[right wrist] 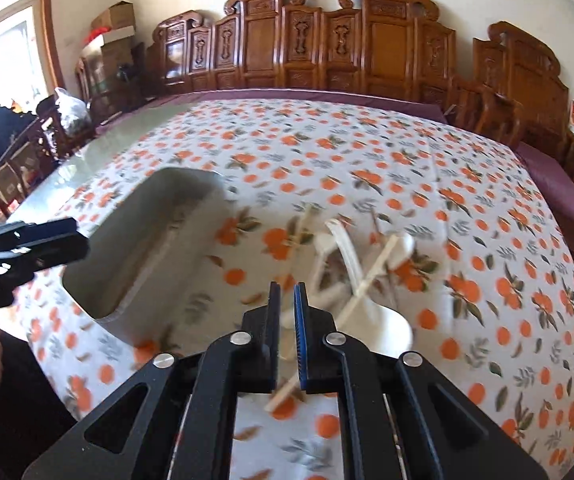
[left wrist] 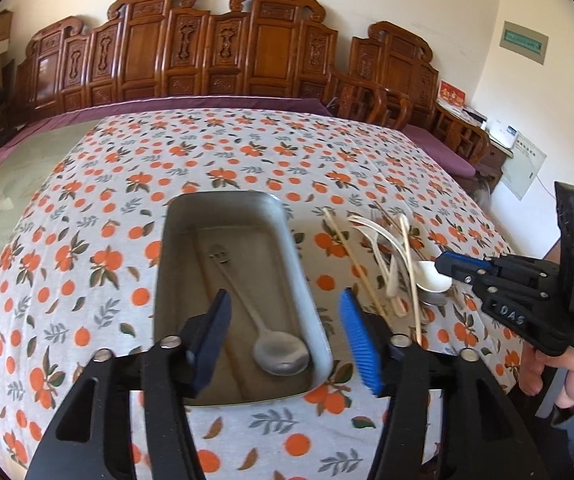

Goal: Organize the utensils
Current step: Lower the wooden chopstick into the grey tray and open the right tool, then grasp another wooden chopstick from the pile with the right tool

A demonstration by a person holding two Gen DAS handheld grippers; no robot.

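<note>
one spoon binned, the pile still waiting

metal spoon (left wrist: 281, 354) lies in the tray (left wrist: 301, 280); left tool (left wrist: 287, 336) apart and empty, right tool (right wrist: 287, 308) nearly together, holding nothing, over white spoons and chopsticks (left wrist: 391, 264).

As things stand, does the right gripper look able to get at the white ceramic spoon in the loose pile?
Probably yes. The right gripper hovers just over the pile, and the white ceramic spoon lies at its near edge. A chopstick crosses the spoon, and the narrow jaws would need opening.

One metal tray (left wrist: 311, 304), one metal spoon (left wrist: 281, 354), two claws.
</note>
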